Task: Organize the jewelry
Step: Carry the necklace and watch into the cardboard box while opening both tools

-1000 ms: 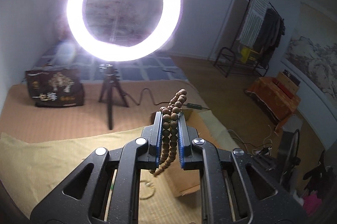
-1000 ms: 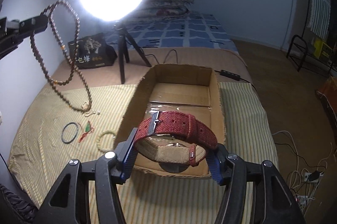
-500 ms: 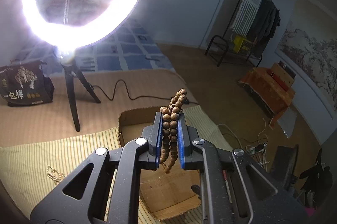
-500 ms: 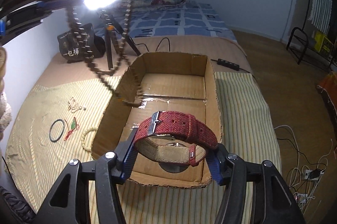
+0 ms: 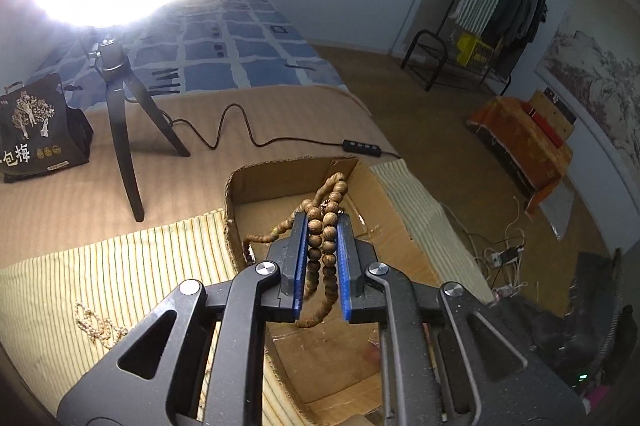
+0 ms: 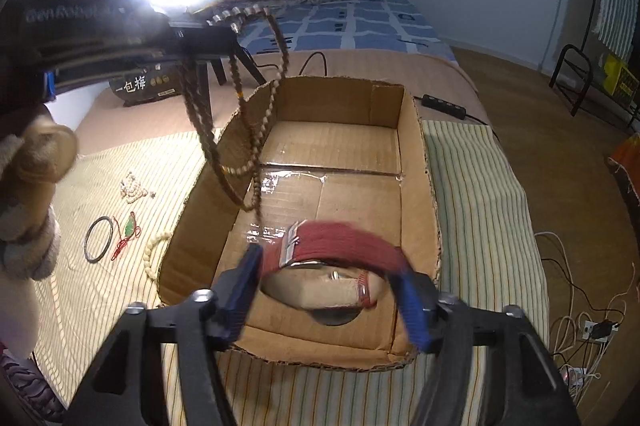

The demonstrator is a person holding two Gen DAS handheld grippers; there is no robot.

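A long wooden bead necklace (image 5: pixel 320 250) is pinched between the blue pads of my left gripper (image 5: pixel 323 222), which is shut on it. Its loops hang down over the left side of the open cardboard box (image 5: pixel 400 209). From the right wrist, the left gripper (image 6: pixel 224 29) hangs high at the left. From it the necklace (image 6: pixel 256 153) dangles into the box (image 6: pixel 416 161). My right gripper (image 6: pixel 328 286) hovers over the box's near end. Its jaws are opening and stand wide. A red fabric-strap watch (image 6: pixel 340 242), blurred, sits loose between them.
Small jewelry lies on the striped mat (image 6: pixel 472 185) left of the box: a pale bead bracelet (image 6: pixel 154 250), a black cord ring (image 6: pixel 98 238), a red cord with a green pendant (image 6: pixel 128 230) and a small bead string (image 6: pixel 132 187). A ring-light tripod (image 5: pixel 124 129) and a black bag (image 5: pixel 36 129) stand behind.
My left gripper has swung lower and over the box, bringing the necklace with it. The right gripper's jaws have spread, and the watch has come loose from their grip.
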